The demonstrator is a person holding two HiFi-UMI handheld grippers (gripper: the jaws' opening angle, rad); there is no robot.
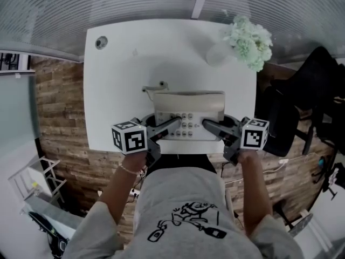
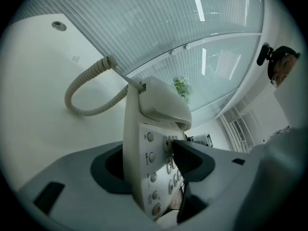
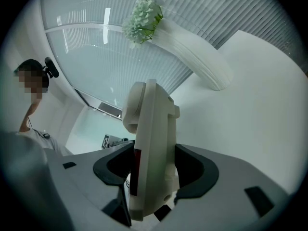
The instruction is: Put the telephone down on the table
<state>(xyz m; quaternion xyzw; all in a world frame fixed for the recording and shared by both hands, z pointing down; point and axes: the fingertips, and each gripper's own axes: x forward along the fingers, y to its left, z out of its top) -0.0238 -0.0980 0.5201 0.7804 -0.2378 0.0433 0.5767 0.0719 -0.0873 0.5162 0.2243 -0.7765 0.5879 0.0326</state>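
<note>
Object: telephone (image 1: pixel 188 115), an off-white desk set; handset (image 1: pixel 188 99) seated in its cradle, rows of round keys (image 1: pixel 183 124) on the face.
Pose: face up, handset end away from the person.
Place: at the near edge of the white counter (image 1: pixel 161 47); contact cannot be told.
Lead: coiled cord (image 1: pixel 153 87) loops from the far left corner.
Grip: left tool (image 1: pixel 173 124) and right tool (image 1: pixel 207 124) clamp its sides.

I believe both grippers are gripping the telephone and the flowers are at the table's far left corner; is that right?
Not quite: the head view shows the flowers at the far right corner of the table. The left gripper and right gripper do grip the telephone.
</note>
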